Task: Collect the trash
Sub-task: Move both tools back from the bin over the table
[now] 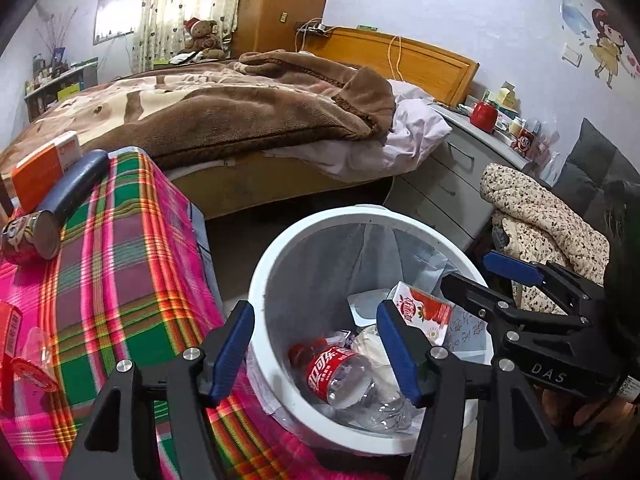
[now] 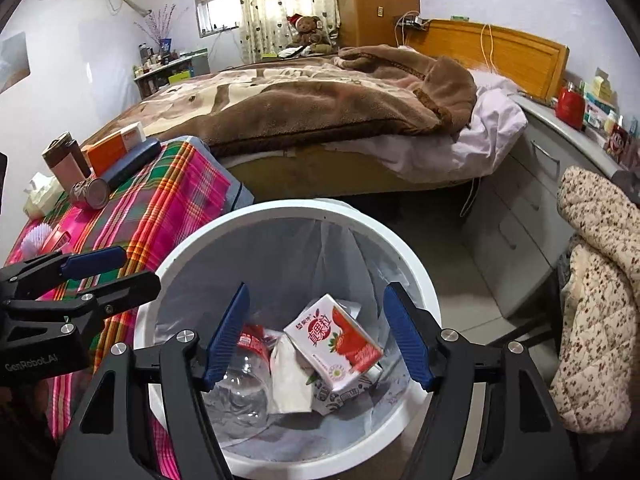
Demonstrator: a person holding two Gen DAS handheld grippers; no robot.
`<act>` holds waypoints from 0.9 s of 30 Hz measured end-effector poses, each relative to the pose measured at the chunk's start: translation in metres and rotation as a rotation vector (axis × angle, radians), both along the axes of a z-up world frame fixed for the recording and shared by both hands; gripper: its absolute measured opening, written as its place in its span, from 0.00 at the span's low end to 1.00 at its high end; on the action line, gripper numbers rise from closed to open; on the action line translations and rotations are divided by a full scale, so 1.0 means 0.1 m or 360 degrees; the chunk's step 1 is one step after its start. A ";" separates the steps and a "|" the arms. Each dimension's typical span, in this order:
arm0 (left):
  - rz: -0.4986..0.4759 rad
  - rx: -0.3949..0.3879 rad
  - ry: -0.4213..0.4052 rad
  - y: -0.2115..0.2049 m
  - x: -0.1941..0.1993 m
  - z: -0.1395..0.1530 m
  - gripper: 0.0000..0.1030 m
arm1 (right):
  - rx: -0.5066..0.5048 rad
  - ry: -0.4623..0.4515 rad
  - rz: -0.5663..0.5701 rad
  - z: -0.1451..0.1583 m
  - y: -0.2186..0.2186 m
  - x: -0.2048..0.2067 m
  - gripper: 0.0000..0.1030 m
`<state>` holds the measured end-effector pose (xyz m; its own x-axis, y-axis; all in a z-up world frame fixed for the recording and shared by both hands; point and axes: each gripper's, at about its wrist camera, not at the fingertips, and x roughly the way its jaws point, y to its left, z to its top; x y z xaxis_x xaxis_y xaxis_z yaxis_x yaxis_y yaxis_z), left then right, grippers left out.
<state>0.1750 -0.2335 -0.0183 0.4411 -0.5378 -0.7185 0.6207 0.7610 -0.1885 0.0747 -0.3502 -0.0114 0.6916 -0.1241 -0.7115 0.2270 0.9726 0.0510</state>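
Blue-padded fingers stand released on both hand-held black two-finger grippers, nothing between either pair: the left gripper (image 1: 316,354) and the right gripper (image 2: 318,340) both hang over the mouth of a round white plastic waste bin (image 1: 267,268) lined with a thin clear bag. Below them, already in the bin, lie a clear plastic cola bottle with a red label (image 1: 346,380), a pink-and-white strawberry milk carton (image 2: 334,340) and a crumpled white paper wad (image 2: 289,376); the carton rests against the bottle's far side, towards two o'clock in the left wrist view. At nine o'clock from the bin a side table draped in a pink, green and orange plaid cloth (image 1: 128,248) carries a toppled printed drink can (image 1: 30,236), a dark blue-grey cylinder (image 1: 76,184) and an orange-and-white cardboard box (image 1: 42,168), with a red wrapper at the table's near edge; which of these are trash cannot be told. The drop into the bin looks complete. To carry on cleanly, each gripper would best lift clear of the rim before swinging towards the table, jaws kept wide, and take the rolling can across its middle.
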 end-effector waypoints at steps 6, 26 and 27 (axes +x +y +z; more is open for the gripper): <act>0.0047 -0.0031 -0.0022 0.16 -0.01 0.11 0.62 | -0.0015 -0.0035 0.0037 0.07 0.11 0.00 0.69; 0.0302 -0.0063 -0.0111 1.10 -0.03 0.33 0.62 | -0.0040 -0.0129 0.0187 0.25 0.65 0.10 0.69; 0.0330 -0.0063 -0.0114 1.18 -0.01 0.34 0.62 | -0.0039 -0.0133 0.0201 0.25 0.69 0.12 0.69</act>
